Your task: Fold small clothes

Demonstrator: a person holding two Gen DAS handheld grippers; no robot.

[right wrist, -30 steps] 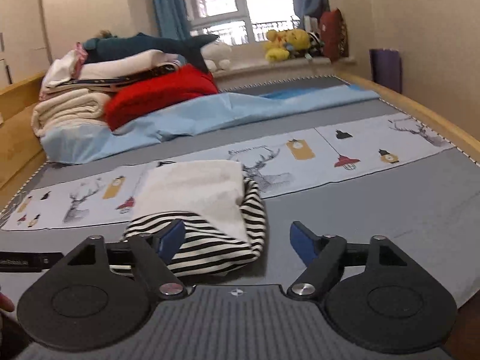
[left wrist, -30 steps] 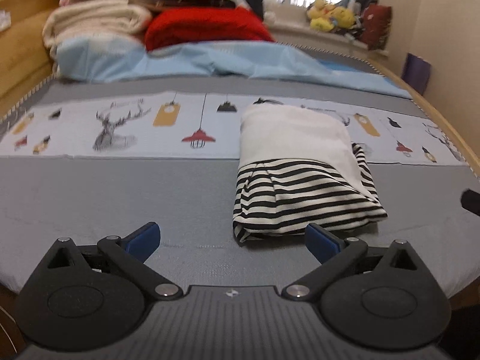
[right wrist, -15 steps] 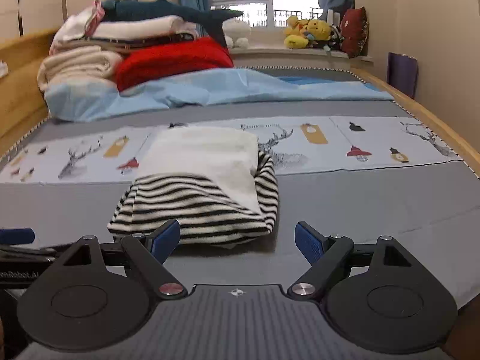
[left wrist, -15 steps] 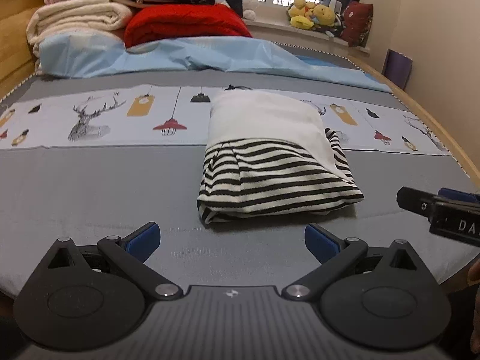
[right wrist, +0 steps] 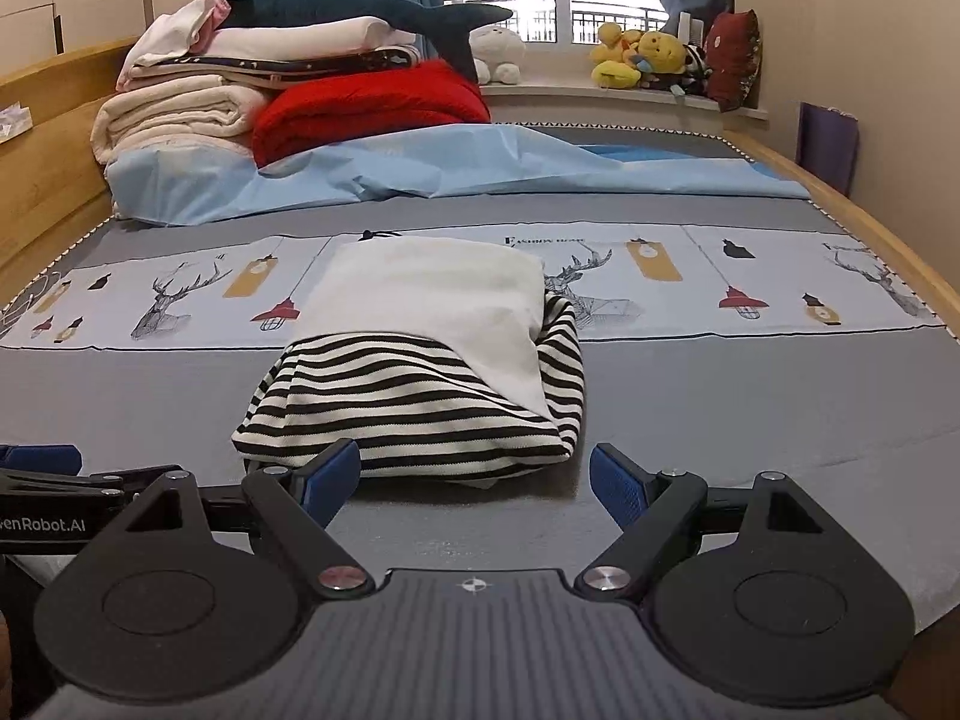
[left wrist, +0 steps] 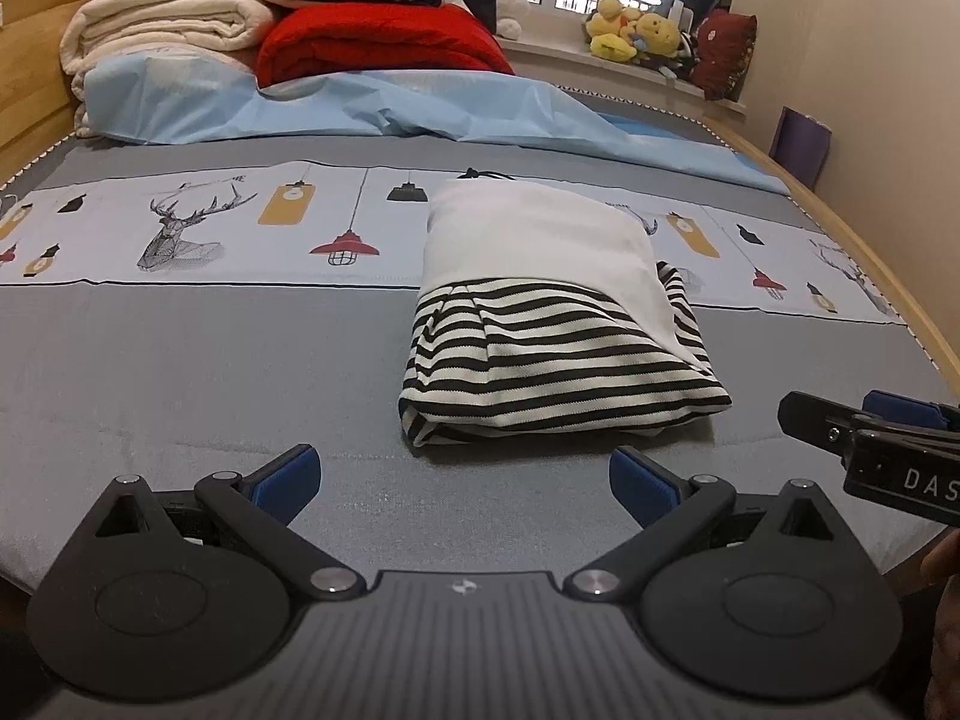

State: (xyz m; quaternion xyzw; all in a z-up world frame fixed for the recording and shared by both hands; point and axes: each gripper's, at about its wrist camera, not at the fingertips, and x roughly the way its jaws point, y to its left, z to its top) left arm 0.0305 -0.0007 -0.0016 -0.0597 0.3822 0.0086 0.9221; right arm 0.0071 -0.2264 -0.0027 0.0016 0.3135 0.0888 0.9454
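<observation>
A folded garment [left wrist: 558, 324] [right wrist: 432, 360], white on top with black-and-white stripes below, lies flat on the grey bed cover. My left gripper [left wrist: 465, 477] hovers open just in front of its near edge, nothing between the blue pads. My right gripper [right wrist: 474, 474] is open too, just short of the garment's near edge, with nothing in it. The right gripper's fingers [left wrist: 864, 426] show at the right edge of the left wrist view. The left gripper's tip [right wrist: 42, 462] shows at the left edge of the right wrist view.
A stack of folded blankets [right wrist: 198, 102] and a red quilt [right wrist: 372, 108] sit at the bed's head on a pale blue sheet [left wrist: 384, 102]. Plush toys [right wrist: 642, 60] line the windowsill. A wooden bed rail [left wrist: 870, 264] runs along the right. Printed strip [left wrist: 210, 228] crosses the bed.
Both grippers have swung so the folded garment sits more centrally ahead of each. The right gripper has come into the left wrist view. Both stay open.
</observation>
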